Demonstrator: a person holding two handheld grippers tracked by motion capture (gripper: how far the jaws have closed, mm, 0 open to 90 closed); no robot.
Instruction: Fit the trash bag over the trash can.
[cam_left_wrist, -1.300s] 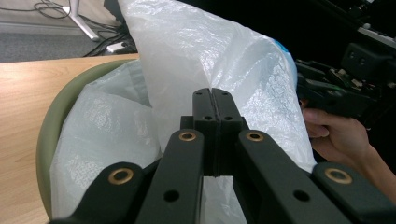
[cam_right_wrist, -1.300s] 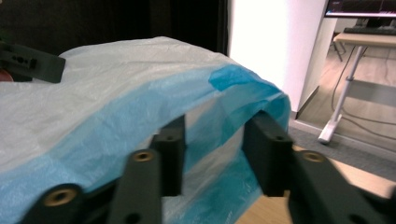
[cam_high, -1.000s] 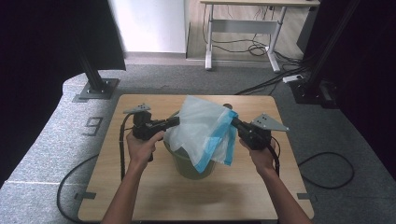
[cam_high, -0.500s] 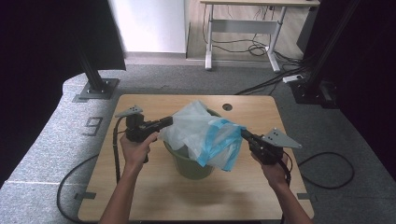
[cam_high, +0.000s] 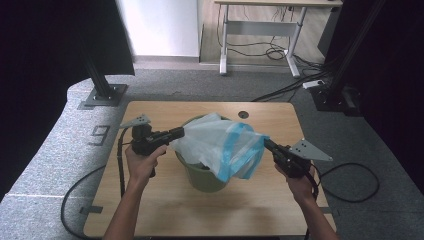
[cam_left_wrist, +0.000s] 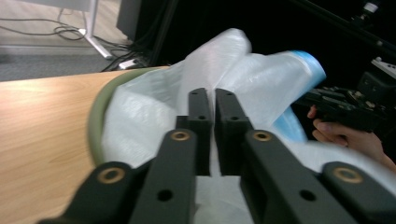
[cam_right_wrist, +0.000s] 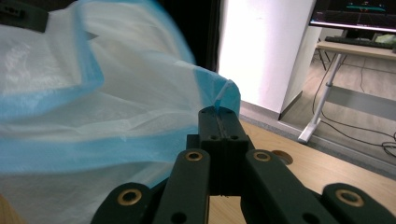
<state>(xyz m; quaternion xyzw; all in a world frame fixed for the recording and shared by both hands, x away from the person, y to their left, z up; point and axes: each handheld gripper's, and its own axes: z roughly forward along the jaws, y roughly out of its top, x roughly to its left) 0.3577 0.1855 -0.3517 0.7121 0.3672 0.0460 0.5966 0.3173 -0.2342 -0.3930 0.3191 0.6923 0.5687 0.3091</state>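
On the desk (cam_high: 150, 210) stands a green bin (cam_high: 202, 176) with a white, blue-edged bag (cam_high: 220, 142) stretched over its mouth, long axis running left to right. The left gripper (cam_high: 180, 133) pinches the bag's left edge above the bin's rim. The right gripper (cam_high: 266, 144) has its jaws clamped on the blue edge, right of the bin.

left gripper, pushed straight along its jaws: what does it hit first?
The bag itself. The left gripper is already shut on the film, so pushing on drives deeper into the bag above the green bin. Farther along that line sits the right gripper, though depth is hard to judge.
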